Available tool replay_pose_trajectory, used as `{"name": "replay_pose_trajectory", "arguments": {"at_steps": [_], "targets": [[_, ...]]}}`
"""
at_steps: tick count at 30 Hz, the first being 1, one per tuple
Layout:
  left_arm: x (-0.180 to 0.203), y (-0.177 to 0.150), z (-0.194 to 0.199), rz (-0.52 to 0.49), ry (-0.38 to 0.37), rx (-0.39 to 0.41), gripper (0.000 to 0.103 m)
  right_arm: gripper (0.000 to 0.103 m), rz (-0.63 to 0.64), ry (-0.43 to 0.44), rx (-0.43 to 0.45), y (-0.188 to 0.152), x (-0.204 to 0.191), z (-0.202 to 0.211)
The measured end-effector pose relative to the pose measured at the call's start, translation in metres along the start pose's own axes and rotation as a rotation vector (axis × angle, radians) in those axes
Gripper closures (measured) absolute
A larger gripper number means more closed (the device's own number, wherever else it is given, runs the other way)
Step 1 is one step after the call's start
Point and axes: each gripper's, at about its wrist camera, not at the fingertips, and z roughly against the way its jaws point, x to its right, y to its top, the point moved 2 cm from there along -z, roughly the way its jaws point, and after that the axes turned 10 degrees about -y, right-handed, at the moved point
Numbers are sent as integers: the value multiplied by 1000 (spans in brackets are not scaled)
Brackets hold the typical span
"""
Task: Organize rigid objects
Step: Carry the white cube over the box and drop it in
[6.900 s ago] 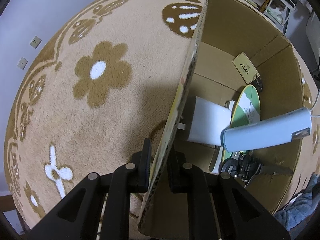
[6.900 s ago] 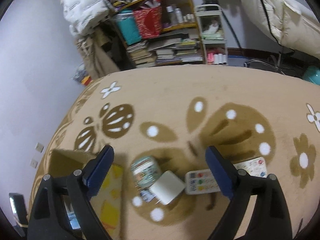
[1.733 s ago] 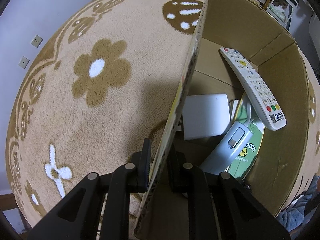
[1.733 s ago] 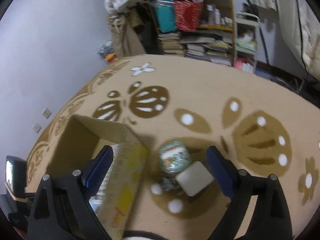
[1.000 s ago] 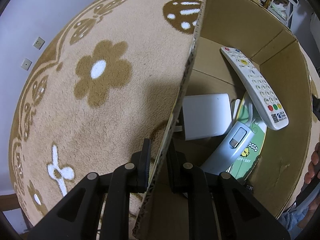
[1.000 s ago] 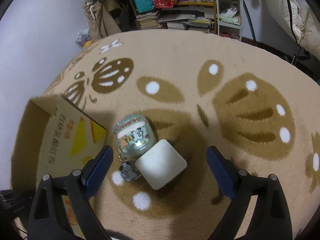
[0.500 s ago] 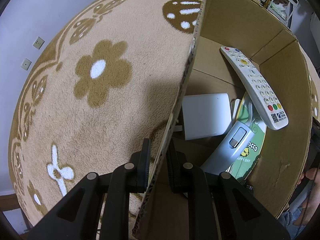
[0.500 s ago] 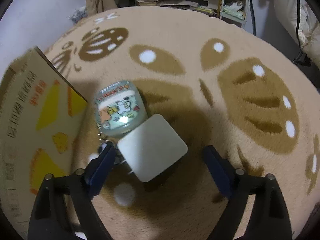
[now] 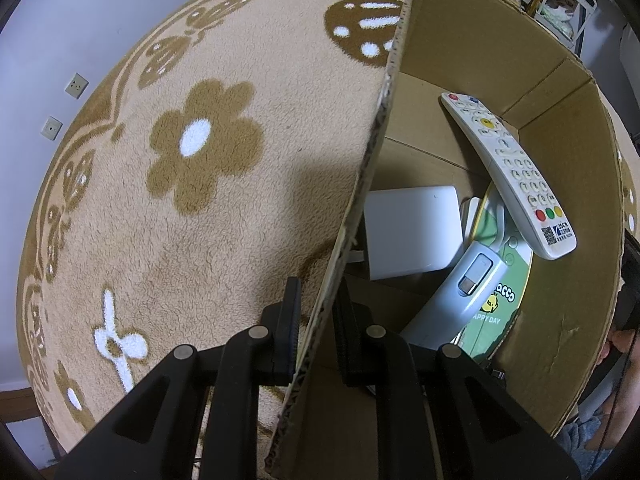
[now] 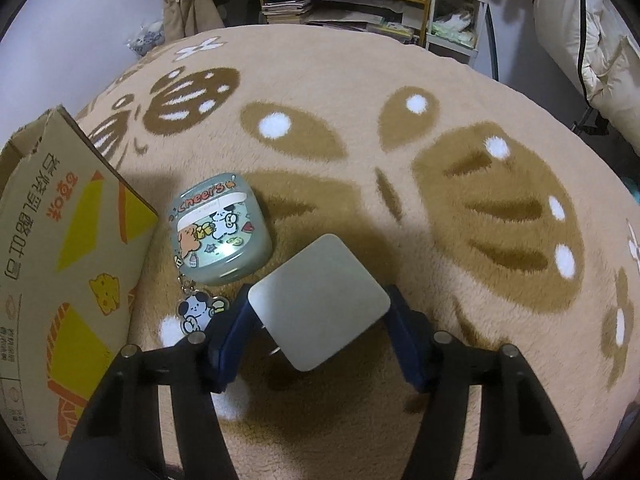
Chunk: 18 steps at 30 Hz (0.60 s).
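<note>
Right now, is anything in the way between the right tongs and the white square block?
Nothing visible. The right tongs are closing with the white square block already between them. The green cartoon case sits just beside the block, by the cardboard box, but not in the gap.

Left gripper at lower centre, clamped tight, right gripper at lower centre, jaws closing

Two wrist fisheyes, both looking steeply down at the floor rug.
The left view sits close above the cardboard box, peering along its near wall; the right view hangs near the rug beside it. Both share the box and the rug.
</note>
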Motion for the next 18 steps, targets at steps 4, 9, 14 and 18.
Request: {"name": "replay_pose_trajectory", "arguments": {"at_steps": [4,9,14,18], "targets": [[-1,0,0,1,-7,-3,89,36,4,5,12,2,8,3],[-4,1,0,3,-19,-3,89,36,-60,56,24,6,25,9],[-4,1,-1,4,-15,-3,89,36,-77,95,79,19,28,33],[-4,1,-2,3,-15,-3,89,36,-54,139,149,30,16,64]]}}
